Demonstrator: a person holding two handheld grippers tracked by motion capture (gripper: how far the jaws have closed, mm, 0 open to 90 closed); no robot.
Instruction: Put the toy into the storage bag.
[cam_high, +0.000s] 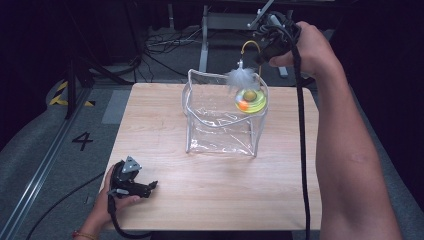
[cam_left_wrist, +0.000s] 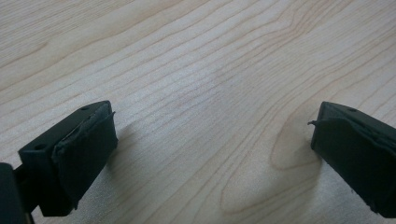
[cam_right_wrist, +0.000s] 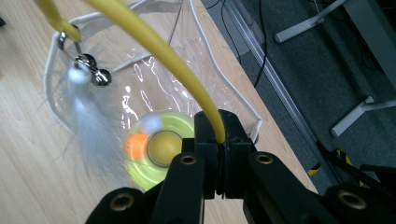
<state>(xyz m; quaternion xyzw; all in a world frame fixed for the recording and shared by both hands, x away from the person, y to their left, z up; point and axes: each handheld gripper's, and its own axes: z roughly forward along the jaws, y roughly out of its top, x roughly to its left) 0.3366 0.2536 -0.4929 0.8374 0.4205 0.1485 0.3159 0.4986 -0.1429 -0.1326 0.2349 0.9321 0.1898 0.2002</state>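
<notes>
A cat toy hangs over a clear plastic bag (cam_high: 220, 117) with white trim, standing open at the table's far middle. The toy has a yellow-green round base (cam_high: 251, 100) holding an orange ball (cam_right_wrist: 136, 144), a curved yellow wand (cam_right_wrist: 154, 42) and a white feather (cam_high: 242, 77) with small bells (cam_right_wrist: 95, 74). My right gripper (cam_high: 270, 47) is shut on the yellow wand (cam_high: 250, 45), holding the toy above the bag's right rear corner. My left gripper (cam_high: 150, 187) rests open on the wooden table (cam_high: 165, 125) near its front left corner, with nothing between its black pads (cam_left_wrist: 84, 149).
The bag's rim (cam_right_wrist: 219, 56) sits close to the table's far right edge. Beyond the table lie cables (cam_high: 165, 45), metal stand legs (cam_high: 204, 40) and grey floor with yellow-black tape (cam_high: 62, 92). A black cable (cam_high: 301, 135) trails from the right gripper along the forearm.
</notes>
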